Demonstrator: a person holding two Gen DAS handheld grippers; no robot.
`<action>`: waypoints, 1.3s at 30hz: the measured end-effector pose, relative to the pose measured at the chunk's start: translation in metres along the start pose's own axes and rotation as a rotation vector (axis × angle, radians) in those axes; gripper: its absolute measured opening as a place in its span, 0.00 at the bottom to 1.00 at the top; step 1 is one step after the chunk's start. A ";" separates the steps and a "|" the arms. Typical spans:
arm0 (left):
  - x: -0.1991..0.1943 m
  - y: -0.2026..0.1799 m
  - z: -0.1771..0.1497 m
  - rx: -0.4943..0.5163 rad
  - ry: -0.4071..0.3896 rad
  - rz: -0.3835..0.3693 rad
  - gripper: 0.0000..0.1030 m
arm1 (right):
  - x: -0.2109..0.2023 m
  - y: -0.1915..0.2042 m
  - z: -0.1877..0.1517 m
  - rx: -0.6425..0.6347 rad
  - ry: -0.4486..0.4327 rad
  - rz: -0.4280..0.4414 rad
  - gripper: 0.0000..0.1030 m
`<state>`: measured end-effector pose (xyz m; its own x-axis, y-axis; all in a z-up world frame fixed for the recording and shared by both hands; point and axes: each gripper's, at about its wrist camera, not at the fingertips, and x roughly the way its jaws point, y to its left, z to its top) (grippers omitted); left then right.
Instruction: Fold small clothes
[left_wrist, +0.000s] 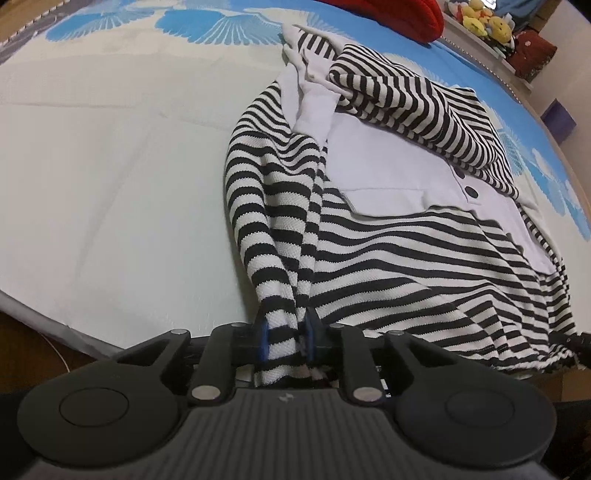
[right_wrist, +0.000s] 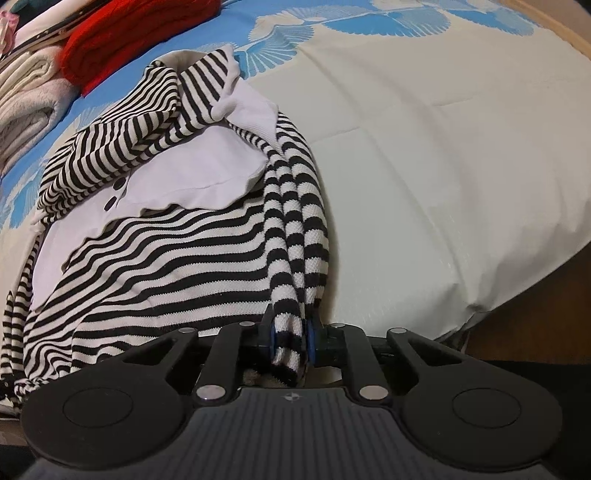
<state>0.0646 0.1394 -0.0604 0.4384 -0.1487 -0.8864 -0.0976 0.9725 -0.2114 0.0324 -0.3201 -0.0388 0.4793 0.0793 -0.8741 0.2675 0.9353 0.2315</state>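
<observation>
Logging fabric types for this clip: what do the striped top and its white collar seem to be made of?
Striped top: looks like a cotton-type knit with a matte, pebbly textured weave, visible where the left gripper and right gripper pinch it. White collar: smoother, finer knit, matte. Exact fibre cannot be told.

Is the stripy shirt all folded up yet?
Partly: the striped shirt has sleeves folded inward, and both grippers pinch its bottom corners.
</observation>
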 end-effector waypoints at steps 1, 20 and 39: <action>-0.001 -0.001 0.000 0.005 -0.004 0.000 0.15 | 0.000 0.001 0.000 -0.003 -0.004 0.000 0.11; -0.010 -0.005 0.001 0.062 -0.041 -0.024 0.08 | -0.001 0.016 0.000 -0.065 -0.044 -0.033 0.06; -0.212 0.013 0.032 0.087 -0.234 -0.363 0.08 | -0.214 0.008 0.026 -0.137 -0.337 0.351 0.05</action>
<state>-0.0009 0.1896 0.1379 0.6223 -0.4483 -0.6417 0.1710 0.8778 -0.4474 -0.0465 -0.3387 0.1612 0.7697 0.3028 -0.5620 -0.0595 0.9105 0.4091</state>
